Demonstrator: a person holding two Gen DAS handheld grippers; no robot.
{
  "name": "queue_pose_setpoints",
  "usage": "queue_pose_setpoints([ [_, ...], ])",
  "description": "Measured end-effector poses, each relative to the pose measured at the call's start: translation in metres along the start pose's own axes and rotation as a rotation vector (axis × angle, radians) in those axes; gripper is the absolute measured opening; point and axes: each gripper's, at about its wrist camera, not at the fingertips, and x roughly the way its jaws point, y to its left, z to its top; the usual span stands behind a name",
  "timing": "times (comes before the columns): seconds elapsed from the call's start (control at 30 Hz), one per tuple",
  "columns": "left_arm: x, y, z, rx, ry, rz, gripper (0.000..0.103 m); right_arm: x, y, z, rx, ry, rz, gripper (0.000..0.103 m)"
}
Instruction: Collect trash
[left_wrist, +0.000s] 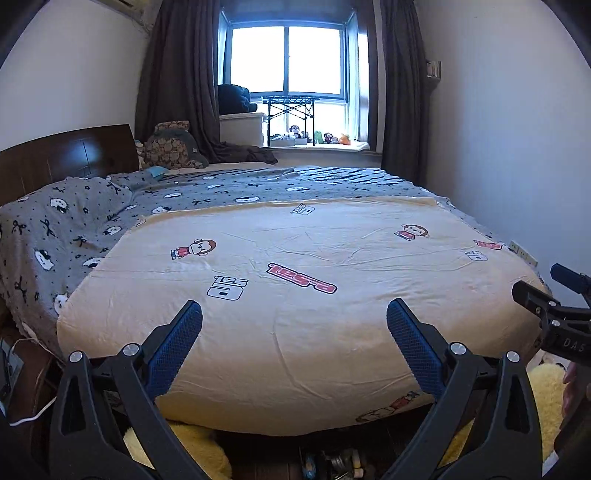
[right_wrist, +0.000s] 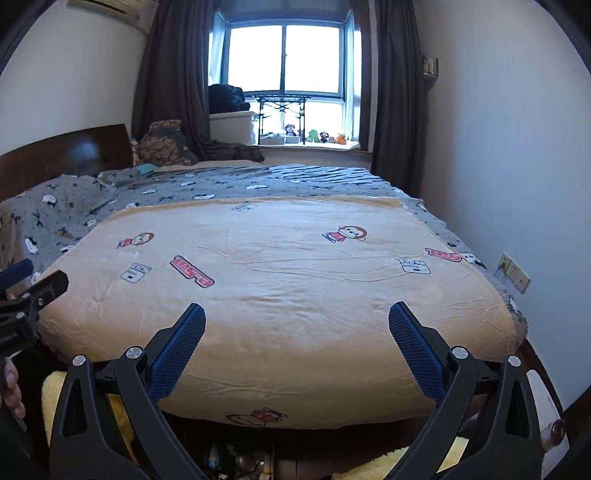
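While the only likely trash (left_wrist: 340, 465) lies cluttered on the floor at six o'clock below the bed (left_wrist: 295, 332), your left gripper (left_wrist: 294, 317) and right gripper (right_wrist: 296, 319) hang spread wide, empty. Reach blind and you'll snag the yellow rug (left_wrist: 192, 443).

Left hand-held gripper (left_wrist: 294, 314) and right hand-held gripper (right_wrist: 296, 316) gape wide, empty.

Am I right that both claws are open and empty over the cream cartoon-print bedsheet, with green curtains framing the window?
Nearly: the curtains are dark brown, not green, as the left wrist view shows. Both claws, left and right, are open and empty over the cream cartoon-print bedsheet.
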Motion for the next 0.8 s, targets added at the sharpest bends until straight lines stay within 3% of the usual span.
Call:
queue_pose_setpoints([
  [0.13, 0.0012, -0.0008, -0.0039, -0.002, 0.003, 0.019, 0.095, 0.0054, -0.0051, -0.0055, 0.016, 0.03, 0.024, 0.1],
  [0.8, 0.002, -0.0016, -0.0095, -0.008, 0.018, 0.018, 0.095, 0.006, 0.0003, -0.0017, 0.028, 0.012, 0.047, 0.1],
])
